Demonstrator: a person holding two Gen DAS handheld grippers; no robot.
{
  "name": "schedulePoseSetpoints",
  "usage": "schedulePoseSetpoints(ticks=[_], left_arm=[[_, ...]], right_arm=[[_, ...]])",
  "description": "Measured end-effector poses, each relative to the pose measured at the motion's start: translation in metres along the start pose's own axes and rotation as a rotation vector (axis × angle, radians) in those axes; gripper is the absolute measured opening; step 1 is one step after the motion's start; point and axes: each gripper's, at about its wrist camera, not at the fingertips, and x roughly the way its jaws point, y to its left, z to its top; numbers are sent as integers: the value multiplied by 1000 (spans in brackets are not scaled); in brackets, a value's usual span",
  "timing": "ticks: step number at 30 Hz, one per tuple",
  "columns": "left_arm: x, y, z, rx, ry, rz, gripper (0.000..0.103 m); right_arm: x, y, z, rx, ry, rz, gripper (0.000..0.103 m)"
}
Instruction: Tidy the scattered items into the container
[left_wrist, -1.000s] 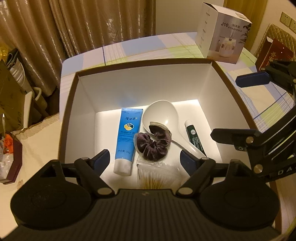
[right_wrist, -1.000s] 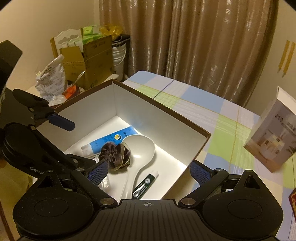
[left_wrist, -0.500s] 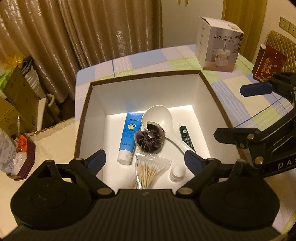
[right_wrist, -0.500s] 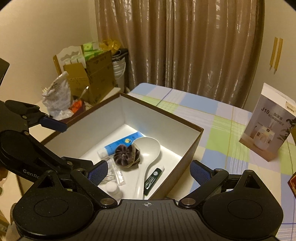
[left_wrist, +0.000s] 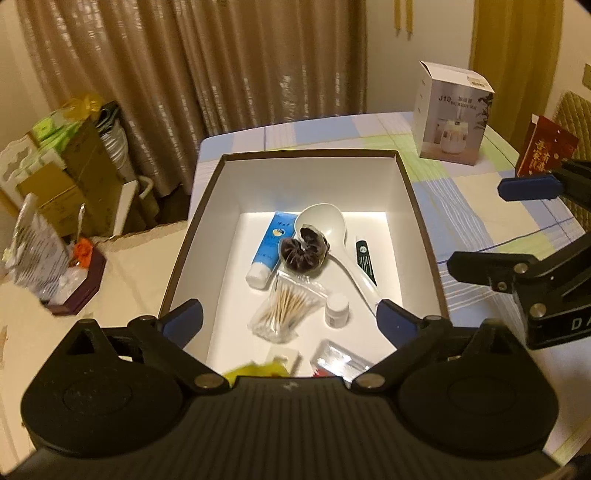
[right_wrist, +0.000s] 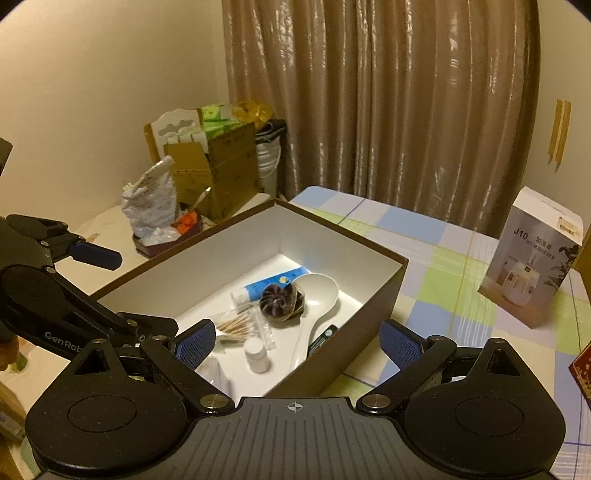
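Note:
A brown box with a white inside (left_wrist: 306, 181) (right_wrist: 221, 266) stands on the checked tablecloth. In it lie a blue tube (left_wrist: 271, 247), a white spoon (left_wrist: 325, 227), a dark scrunchie (left_wrist: 303, 253) (right_wrist: 280, 301), a small dark tube (left_wrist: 365, 258), a bag of cotton swabs (left_wrist: 284, 314) (right_wrist: 236, 326), a small white jar (left_wrist: 337, 310) (right_wrist: 256, 354) and clear packets (left_wrist: 340, 358). My left gripper (left_wrist: 290, 319) hangs above the box's near end, its jaws opening with nothing between them. My right gripper (right_wrist: 298, 343) stands open over the box's near corner, holding nothing.
A white humidifier carton (left_wrist: 452, 114) (right_wrist: 535, 258) stands on the table beyond the box, a red packet (left_wrist: 546, 151) to its right. Cardboard boxes and bags (left_wrist: 55, 177) (right_wrist: 207, 166) crowd the corner by the curtain. A low tray of small things (left_wrist: 77, 280) sits left of the box.
Both grippers have drawn back and up from the box, so the swab bag, jar and packets at its near end now show. The left jaws have spread wider.

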Motion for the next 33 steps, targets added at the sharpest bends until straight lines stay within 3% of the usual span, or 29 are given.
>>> schedulePoseSetpoints(ticks=[18, 33], left_arm=[[-71, -73, -52, -133, -37, 181, 102], [-93, -131, -75, -260, -19, 206, 102]], right_arm=[[-65, -19, -49, -56, 17, 132, 100], [-96, -46, -75, -121, 21, 185, 100]])
